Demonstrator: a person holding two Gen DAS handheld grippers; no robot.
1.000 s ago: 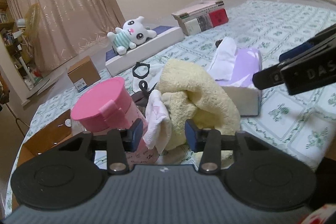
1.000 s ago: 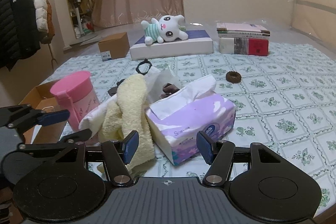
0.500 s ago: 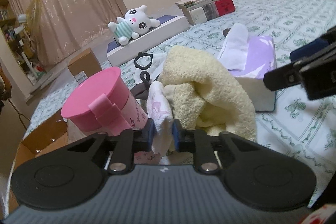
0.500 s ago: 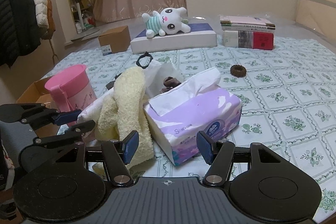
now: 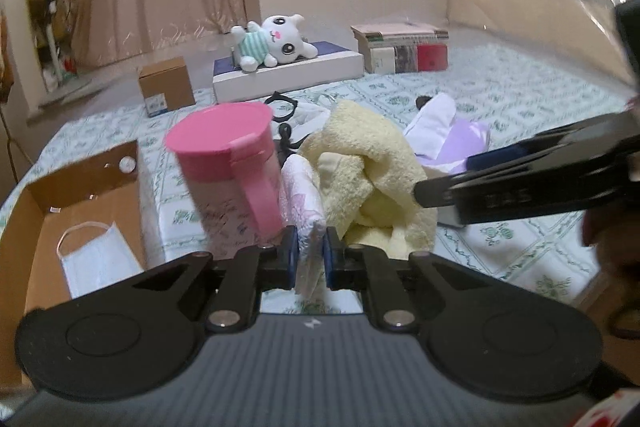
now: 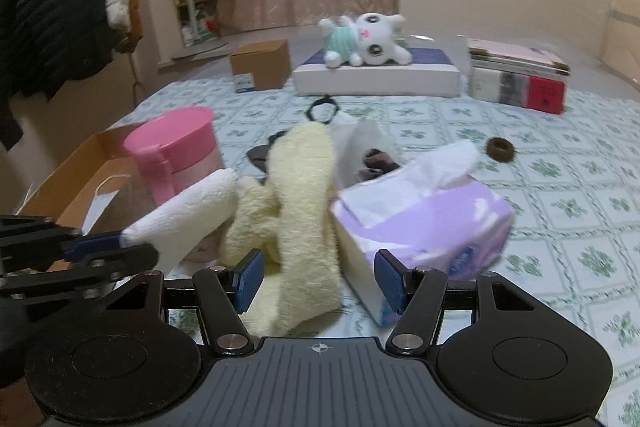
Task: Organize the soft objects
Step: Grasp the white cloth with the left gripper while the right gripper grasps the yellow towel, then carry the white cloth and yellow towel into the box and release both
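My left gripper (image 5: 309,255) is shut on a white cloth with a pink print (image 5: 302,195), which also shows in the right wrist view (image 6: 188,219) stretched from the left gripper (image 6: 108,247). The cloth touches a crumpled yellow towel (image 5: 372,167), also in the right wrist view (image 6: 304,195). My right gripper (image 6: 318,277) is open with the yellow towel's lower end between its fingers; it also shows in the left wrist view (image 5: 520,183). A white plush cat (image 5: 276,41) lies on a white box at the back.
A pink lidded cup (image 5: 228,163) stands left of the towel. A purple tissue box (image 6: 420,215) sits right of it. An open cardboard box (image 5: 80,211) holds a face mask (image 5: 96,259). Books (image 6: 520,79), a brown hair tie (image 6: 500,149) and black hair bands (image 5: 282,105) lie behind.
My left gripper closed on the white cloth and has drawn it back from the pile. Both views have swung, and the right gripper stays open at the towel.
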